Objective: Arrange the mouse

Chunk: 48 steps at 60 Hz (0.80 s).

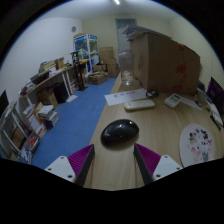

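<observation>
A black computer mouse (120,132) lies on the light wooden table (160,125), just ahead of my fingers and roughly centred between them. My gripper (113,162) is open, its two purple pads (82,157) spread wide at either side with bare table between them. The fingers do not touch the mouse.
A round patterned mouse pad (198,144) lies to the right of the mouse. A white keyboard (139,104) and papers (125,96) lie beyond it. A large cardboard box (165,60) stands at the table's far end. Shelves and clutter line the blue floor (70,120) at left.
</observation>
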Each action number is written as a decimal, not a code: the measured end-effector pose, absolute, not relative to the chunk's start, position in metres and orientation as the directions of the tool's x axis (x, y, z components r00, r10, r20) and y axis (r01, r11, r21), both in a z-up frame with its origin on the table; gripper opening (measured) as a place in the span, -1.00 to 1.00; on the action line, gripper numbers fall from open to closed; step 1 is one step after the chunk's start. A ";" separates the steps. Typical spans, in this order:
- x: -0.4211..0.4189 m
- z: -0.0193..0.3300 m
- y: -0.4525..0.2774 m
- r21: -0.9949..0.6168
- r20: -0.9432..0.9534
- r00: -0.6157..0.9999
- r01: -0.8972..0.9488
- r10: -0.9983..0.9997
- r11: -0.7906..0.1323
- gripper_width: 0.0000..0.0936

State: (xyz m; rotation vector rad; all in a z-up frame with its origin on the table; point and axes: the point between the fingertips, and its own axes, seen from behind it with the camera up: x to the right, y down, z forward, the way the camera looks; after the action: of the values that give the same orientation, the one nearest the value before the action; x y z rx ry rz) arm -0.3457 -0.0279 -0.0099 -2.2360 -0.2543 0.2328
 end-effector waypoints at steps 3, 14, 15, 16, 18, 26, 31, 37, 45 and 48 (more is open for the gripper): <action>-0.348 -0.010 -0.018 -0.780 -0.066 0.965 0.108 0.253 -0.616 0.75; -0.356 -0.013 0.022 -0.783 -0.028 0.977 0.109 0.210 -0.612 0.76; -0.356 -0.014 0.026 -0.784 -0.024 0.978 0.109 0.205 -0.611 0.77; -0.357 -0.013 0.029 -0.785 -0.021 0.979 0.109 0.202 -0.609 0.76; -0.359 -0.013 0.036 -0.787 -0.021 0.980 0.105 0.197 -0.608 0.79; -0.366 -0.012 0.060 -0.796 -0.024 0.985 0.085 0.171 -0.599 0.77; -0.366 -0.011 0.066 -0.789 -0.054 0.988 0.049 0.148 -0.612 0.71; -0.361 -0.009 0.071 -0.796 -0.089 0.988 0.006 0.127 -0.605 0.48; -0.360 -0.012 0.071 -0.812 -0.044 0.986 0.060 0.163 -0.580 0.35; -0.359 -0.013 0.072 -0.811 -0.023 0.985 0.080 0.169 -0.579 0.26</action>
State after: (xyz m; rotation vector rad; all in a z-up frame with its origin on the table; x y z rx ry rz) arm -0.3589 0.0716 -0.0130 -2.1907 -0.1731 0.1211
